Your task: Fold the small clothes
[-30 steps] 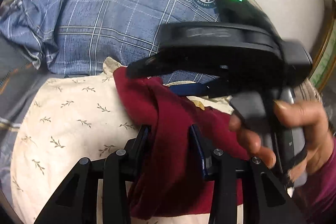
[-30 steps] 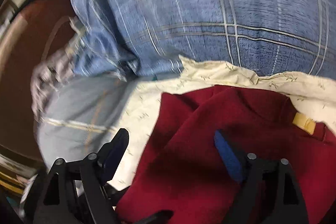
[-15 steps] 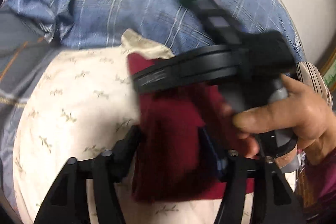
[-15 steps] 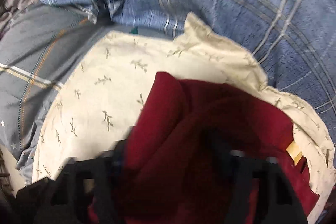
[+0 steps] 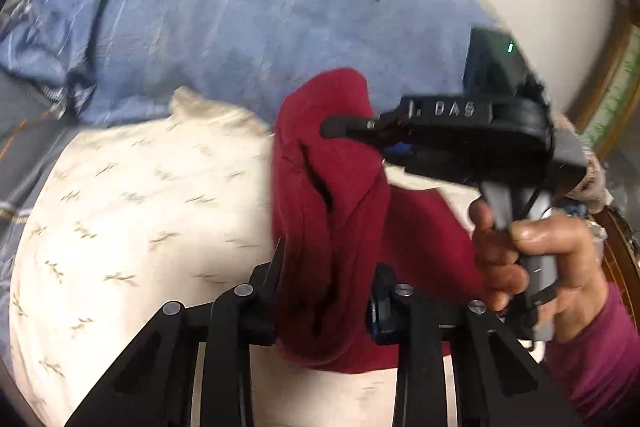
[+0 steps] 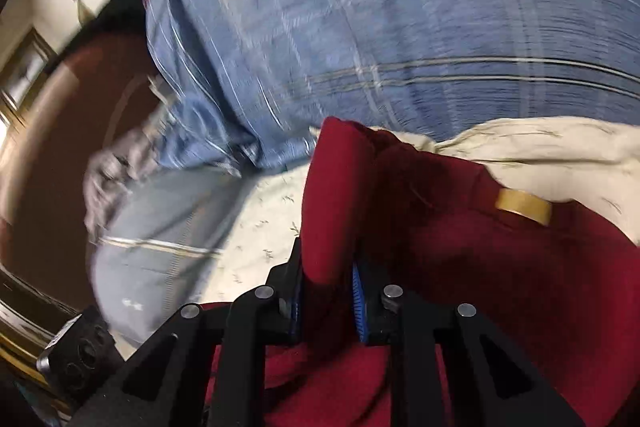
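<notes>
I see one dark red garment [image 5: 332,211], bunched into a thick fold that stands up off the cream leaf-print cloth [image 5: 132,227]. Its long axis runs from my left gripper [image 5: 326,291] up and away toward the blue plaid pillow [image 5: 224,15] behind the cream cloth, so the raised end points at that pillow. The rest of the garment lies on the cream cloth, to the right of the fold.

My left gripper has just been closing, and its two fingers now press a wad of the red fabric from both sides. My right gripper [image 6: 326,291] has just been closing too; in its own camera the blue pads pinch a narrower ridge of the same garment, and from the left camera I see its tips biting into the fold's upper end, close to the pillow. A single hand [image 5: 532,259] in a magenta sleeve [image 5: 592,355] holds that gripper's grey handle.

One tan label [image 6: 522,205] sits on the red garment, near where it meets the cream cloth. I count two grippers, one garment, one pillow. Both views are blurred.
</notes>
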Demonstrator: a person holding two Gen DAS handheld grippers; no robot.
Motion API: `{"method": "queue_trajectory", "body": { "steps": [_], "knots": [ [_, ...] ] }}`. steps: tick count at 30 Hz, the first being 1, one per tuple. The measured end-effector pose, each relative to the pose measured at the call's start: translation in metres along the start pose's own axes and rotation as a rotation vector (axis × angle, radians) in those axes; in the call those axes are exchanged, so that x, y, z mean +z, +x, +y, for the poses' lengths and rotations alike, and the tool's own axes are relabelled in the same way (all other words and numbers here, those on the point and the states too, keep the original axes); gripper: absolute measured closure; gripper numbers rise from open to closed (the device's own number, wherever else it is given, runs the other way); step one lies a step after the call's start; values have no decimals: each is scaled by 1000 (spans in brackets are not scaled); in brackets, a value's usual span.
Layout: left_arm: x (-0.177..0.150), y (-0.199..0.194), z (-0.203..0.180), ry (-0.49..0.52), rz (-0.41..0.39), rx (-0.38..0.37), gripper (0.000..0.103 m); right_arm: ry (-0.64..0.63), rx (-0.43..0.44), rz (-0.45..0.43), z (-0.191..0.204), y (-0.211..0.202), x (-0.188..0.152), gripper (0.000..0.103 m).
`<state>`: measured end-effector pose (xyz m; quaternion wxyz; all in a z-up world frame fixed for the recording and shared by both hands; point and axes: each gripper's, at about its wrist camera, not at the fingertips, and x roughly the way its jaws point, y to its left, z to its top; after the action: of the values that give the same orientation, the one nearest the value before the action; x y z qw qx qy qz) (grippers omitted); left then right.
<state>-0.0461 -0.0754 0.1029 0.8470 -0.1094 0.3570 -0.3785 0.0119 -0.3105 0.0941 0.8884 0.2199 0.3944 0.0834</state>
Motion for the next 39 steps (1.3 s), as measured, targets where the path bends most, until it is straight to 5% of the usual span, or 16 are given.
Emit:
{"method": "queue_trajectory", "body": {
  "steps": [9, 13, 15, 18, 19, 20, 22, 25, 30, 33, 34, 39],
  "knots": [
    [-19, 31, -124, 225, 71, -85, 75, 98, -90, -99, -84, -119, -43, 85],
    [-36, 77, -154, 239, 174, -130, 80, 237, -179, -133, -142, -127, -69, 93],
    [-40, 97, -160, 248, 210, -89, 81, 273, -184, -106, -157, -123, -79, 93],
    [-38, 92, -158, 275, 209, -53, 80, 277, -159, -107, -149, -127, -93, 86],
    [-36, 84, -157, 271, 208, -56, 79, 283, -120, -124, -144, -134, -98, 75],
    [-37, 73, -157, 268, 208, -65, 73, 286, -107, -136, -141, -138, -101, 49],
    [-36, 47, -153, 263, 203, -78, 55, 285, -68, -172, -133, -148, -112, 31],
    [-38, 5, -137, 270, 147, -41, 50, 277, 12, -145, -122, -140, -119, 30],
    [-43, -10, -115, 236, 132, 58, 50, 386, 47, -82, -128, -95, -123, 21],
    [-54, -14, -113, 209, 162, 66, 50, 333, -20, -112, -122, -86, -120, 37],
    [-54, -13, -113, 213, 161, 79, 50, 305, -60, -127, -119, -88, -119, 74],
    [-42, -20, -121, 212, 119, 82, 49, 127, -135, -196, -95, -129, -127, 82]
  ]
}}
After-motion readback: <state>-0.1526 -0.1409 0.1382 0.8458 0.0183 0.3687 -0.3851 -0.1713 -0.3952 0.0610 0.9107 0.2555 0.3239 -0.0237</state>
